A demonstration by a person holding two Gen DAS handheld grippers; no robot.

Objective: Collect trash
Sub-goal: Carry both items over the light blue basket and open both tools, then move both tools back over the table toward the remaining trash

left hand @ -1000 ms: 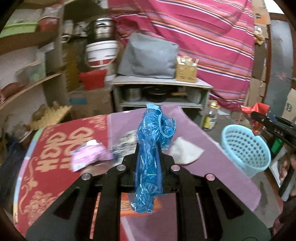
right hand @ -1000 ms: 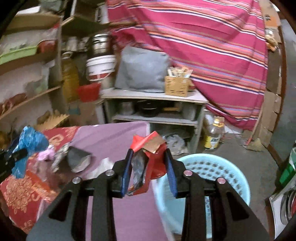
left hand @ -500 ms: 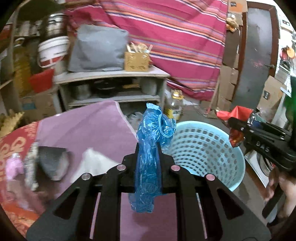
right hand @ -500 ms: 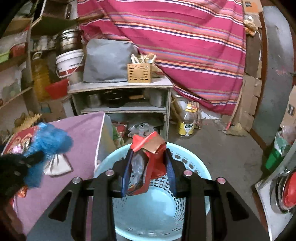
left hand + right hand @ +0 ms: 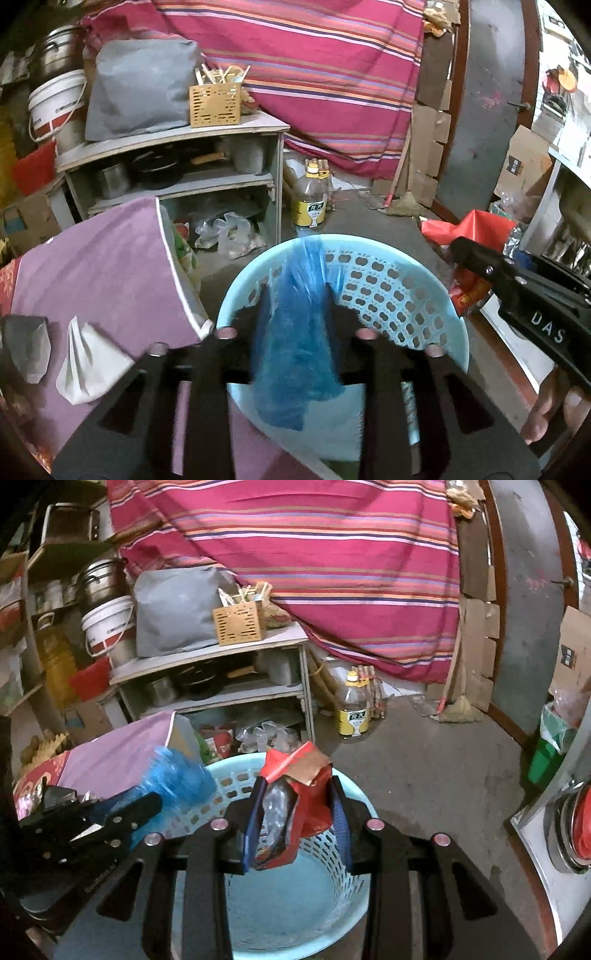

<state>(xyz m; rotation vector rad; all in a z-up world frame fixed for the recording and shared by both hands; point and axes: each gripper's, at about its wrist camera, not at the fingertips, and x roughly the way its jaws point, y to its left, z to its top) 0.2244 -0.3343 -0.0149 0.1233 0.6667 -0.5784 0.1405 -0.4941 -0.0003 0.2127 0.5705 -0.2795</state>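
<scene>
Now over the pale blue basket (image 5: pixel 295 897), left gripper (image 5: pixel 295 314) blurred, clamped on blue plastic bag (image 5: pixel 295 354), right gripper (image 5: pixel 295 808) wider apart, red wrapper (image 5: pixel 291 808) between its fingers, crumpled white paper (image 5: pixel 88 365) left of basket.

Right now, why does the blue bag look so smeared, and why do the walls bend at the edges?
Left wrist view: the blue bag and the left claw holding it are streaked by motion blur, while the basket is sharper. Right wrist view: the red wrapper in the right claw is crisp. Both views: fisheye lenses curve the edges and darken the corners.
</scene>
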